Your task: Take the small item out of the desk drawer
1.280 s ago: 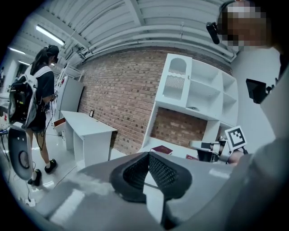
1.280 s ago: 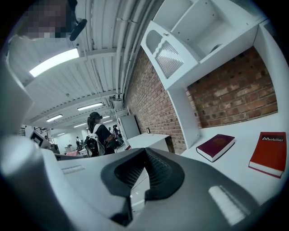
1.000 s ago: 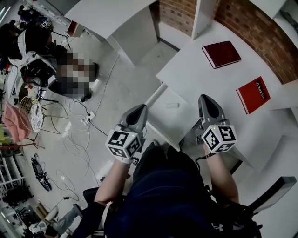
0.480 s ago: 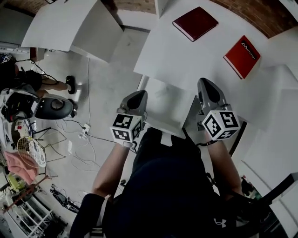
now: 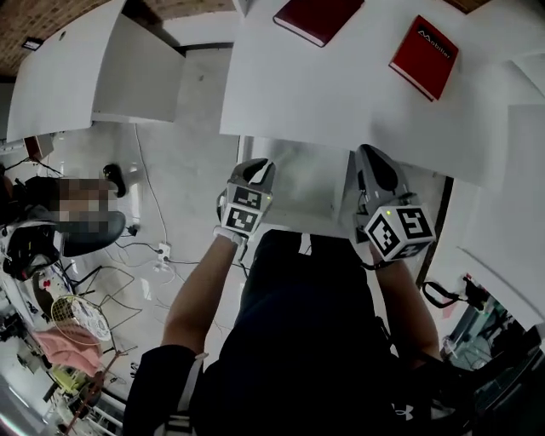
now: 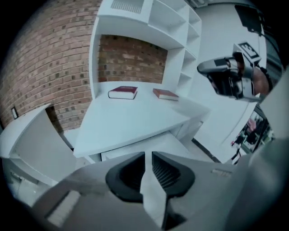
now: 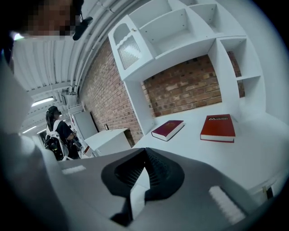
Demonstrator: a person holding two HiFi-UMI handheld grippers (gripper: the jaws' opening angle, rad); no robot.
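**White desk drawer, pulled out between two grey tongs**

Left tongs (image 5: 260, 166): smooth grey shells with ribbed black pads, opening to a narrow slit, nothing between them. Just right of them, between both tongs, the flat white drawer (image 5: 298, 189) juts from under the matte white worktop (image 5: 341, 94); the small item cannot be made out. Right tongs (image 5: 370, 153): same make, pads meeting at the tips, empty. Beyond the tongs on the worktop lie a dark red book (image 5: 317, 17) and a rectangular bright red book (image 5: 424, 56) with white lettering.
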